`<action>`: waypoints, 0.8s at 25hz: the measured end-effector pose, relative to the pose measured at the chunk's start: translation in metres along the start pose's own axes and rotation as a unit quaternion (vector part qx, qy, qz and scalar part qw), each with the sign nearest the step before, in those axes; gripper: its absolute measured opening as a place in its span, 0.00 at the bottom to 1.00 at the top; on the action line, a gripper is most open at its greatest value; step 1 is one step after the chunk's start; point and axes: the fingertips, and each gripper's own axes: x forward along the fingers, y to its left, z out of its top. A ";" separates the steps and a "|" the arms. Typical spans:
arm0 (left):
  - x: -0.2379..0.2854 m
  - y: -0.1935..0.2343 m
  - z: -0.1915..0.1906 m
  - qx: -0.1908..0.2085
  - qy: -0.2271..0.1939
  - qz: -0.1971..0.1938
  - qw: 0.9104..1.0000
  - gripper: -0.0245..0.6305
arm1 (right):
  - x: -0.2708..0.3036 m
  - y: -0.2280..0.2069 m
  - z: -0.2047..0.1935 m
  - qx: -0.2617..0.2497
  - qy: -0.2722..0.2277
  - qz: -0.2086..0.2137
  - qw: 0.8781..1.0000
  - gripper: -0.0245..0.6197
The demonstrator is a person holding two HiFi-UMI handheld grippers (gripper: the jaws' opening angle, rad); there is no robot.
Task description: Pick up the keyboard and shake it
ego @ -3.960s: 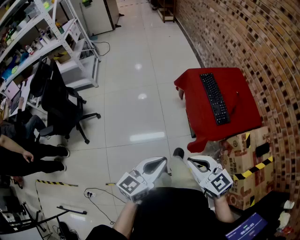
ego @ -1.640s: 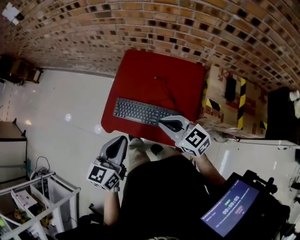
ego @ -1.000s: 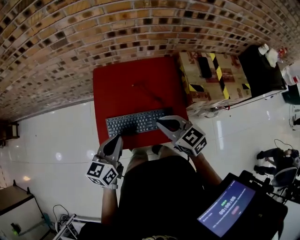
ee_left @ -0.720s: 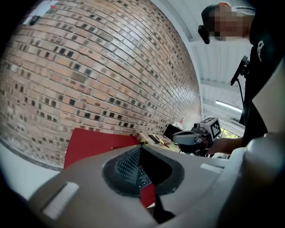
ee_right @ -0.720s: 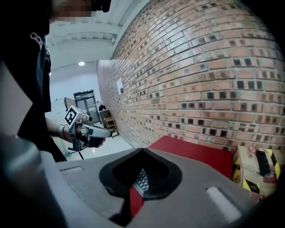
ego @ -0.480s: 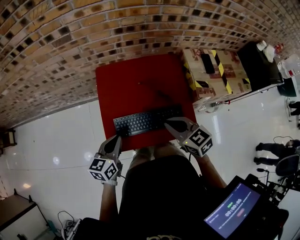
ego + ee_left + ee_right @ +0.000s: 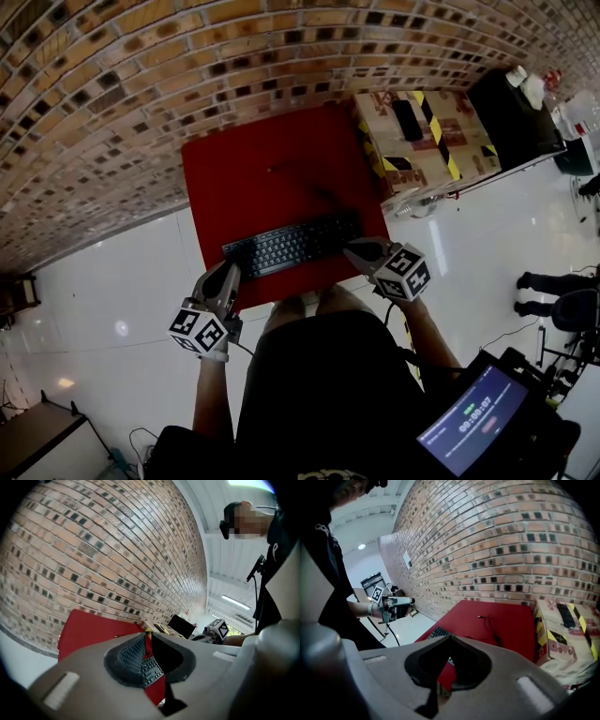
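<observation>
One keyboard (image 7: 291,246) between left gripper (image 7: 229,271) — jaws just opening, empty — and right gripper (image 7: 351,248).

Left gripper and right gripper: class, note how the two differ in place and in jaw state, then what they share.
Place: the left gripper is by the keyboard's left end, the right gripper by its right end. Jaws: the left gripper's have just been opening to a narrow crack, nothing between them; the right gripper's are shut. Shared: both are empty and point toward the brick wall.
</observation>
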 end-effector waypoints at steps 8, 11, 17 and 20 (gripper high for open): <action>0.012 0.070 -0.069 -0.067 0.092 0.069 0.991 0.23 | 0.010 -0.038 -0.046 0.051 0.043 0.023 0.997 0.03; 0.018 0.105 -0.103 -0.097 0.143 0.097 0.980 0.29 | 0.007 -0.049 -0.058 0.057 0.055 0.018 0.997 0.03; 0.030 0.151 -0.156 -0.159 0.215 0.116 0.957 0.34 | 0.010 -0.061 -0.092 0.092 0.086 0.014 0.992 0.03; 0.033 0.164 -0.171 -0.148 0.250 0.128 0.948 0.40 | 0.018 -0.069 -0.109 0.104 0.111 0.010 0.988 0.03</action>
